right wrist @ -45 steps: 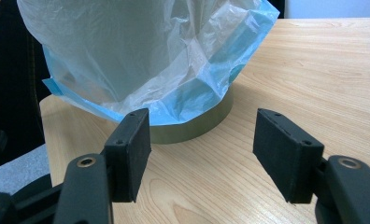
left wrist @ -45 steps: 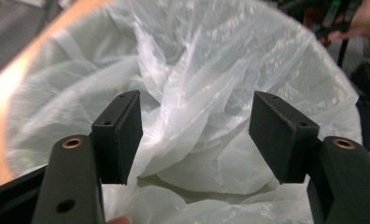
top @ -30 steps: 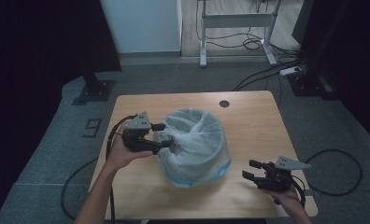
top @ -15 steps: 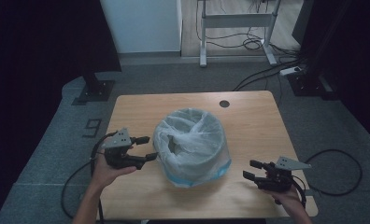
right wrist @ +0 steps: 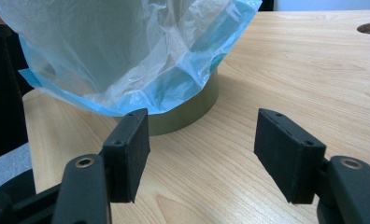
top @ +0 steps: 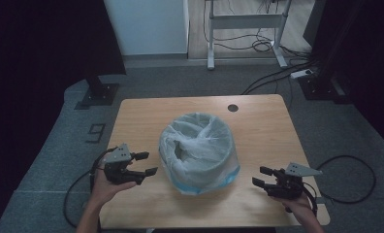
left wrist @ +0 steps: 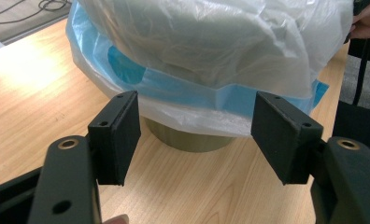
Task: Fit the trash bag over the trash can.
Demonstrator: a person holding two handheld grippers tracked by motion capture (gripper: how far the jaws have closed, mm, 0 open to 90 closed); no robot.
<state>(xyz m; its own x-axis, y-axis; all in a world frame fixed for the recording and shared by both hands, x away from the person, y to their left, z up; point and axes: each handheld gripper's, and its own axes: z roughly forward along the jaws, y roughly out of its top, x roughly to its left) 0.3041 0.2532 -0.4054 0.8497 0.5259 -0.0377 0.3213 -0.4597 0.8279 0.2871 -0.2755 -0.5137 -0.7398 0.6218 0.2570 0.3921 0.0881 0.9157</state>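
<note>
A round bin (top: 200,150) stands in the middle of the wooden table (top: 258,121), lined with a thin white plastic bag (left wrist: 220,42) that has a blue hem (left wrist: 183,88) draped over its rim. The bin's olive base (right wrist: 188,114) shows under the bag. My left gripper (top: 144,164) is open to the left of the bin, apart from it, with nothing between its jaws. Near the front right corner, my right gripper (top: 260,177) is open too, empty and pointing at the bin's base.
A round cable hole (top: 232,108) sits in the table near its far edge. Cables trail from both grippers over the table's sides. A white desk frame (top: 246,29) and floor cables lie beyond the table.
My left gripper has drawn away from the bag's rim, leftward and down toward the front left of the table. The right gripper has stayed where it was.
</note>
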